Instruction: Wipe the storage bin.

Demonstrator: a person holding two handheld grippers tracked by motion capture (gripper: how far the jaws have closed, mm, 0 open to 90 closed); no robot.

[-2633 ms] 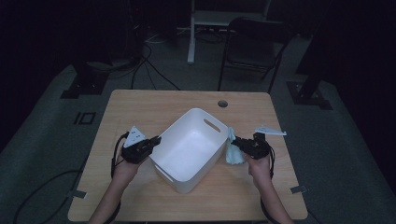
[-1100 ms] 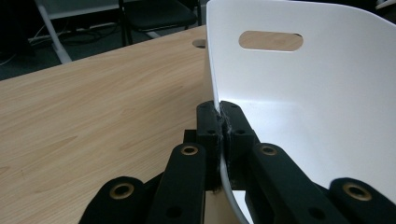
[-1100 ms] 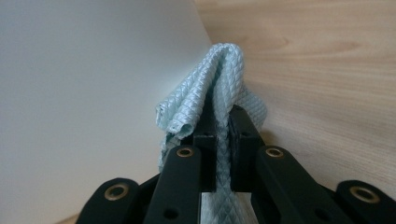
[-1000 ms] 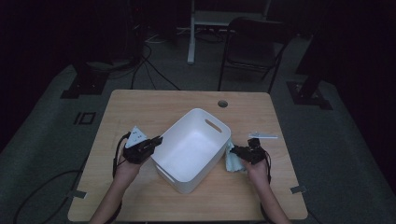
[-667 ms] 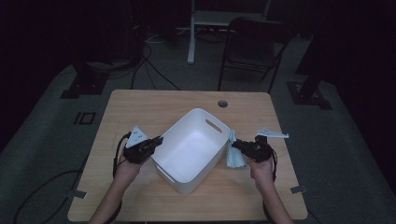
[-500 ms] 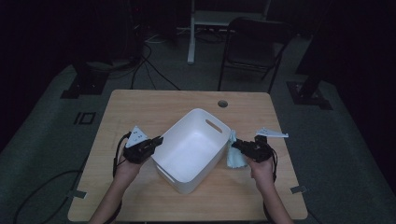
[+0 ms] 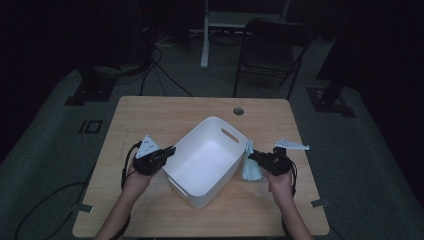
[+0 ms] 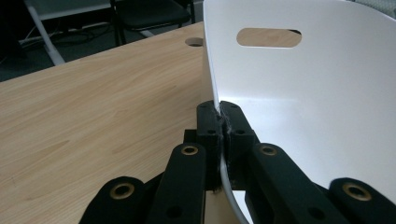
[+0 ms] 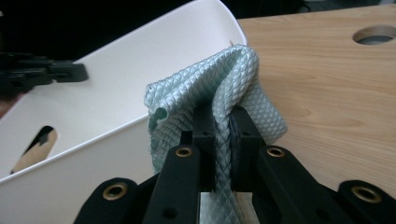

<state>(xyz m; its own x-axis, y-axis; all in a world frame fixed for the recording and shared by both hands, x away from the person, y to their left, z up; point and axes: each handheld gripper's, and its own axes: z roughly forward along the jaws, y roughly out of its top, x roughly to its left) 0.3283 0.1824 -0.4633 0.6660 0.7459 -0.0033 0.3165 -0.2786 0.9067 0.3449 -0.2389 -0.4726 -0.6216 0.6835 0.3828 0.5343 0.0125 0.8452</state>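
Resting on the wooden table (image 7: 165, 112), the white tub (image 7: 207, 160) could tip or skid if the left gripper (image 8: 223, 122), clamped on its rim, pulls. The right gripper (image 9: 223, 122), pinched shut on the pale green cloth (image 9: 219, 91) just outside the tub's far wall, might drop it short.

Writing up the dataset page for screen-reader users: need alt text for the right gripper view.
The right gripper is shut on a folded pale-green quilted cloth, held up against the outer wall of a white plastic bin. A wooden table lies behind, with a round hole at upper right.
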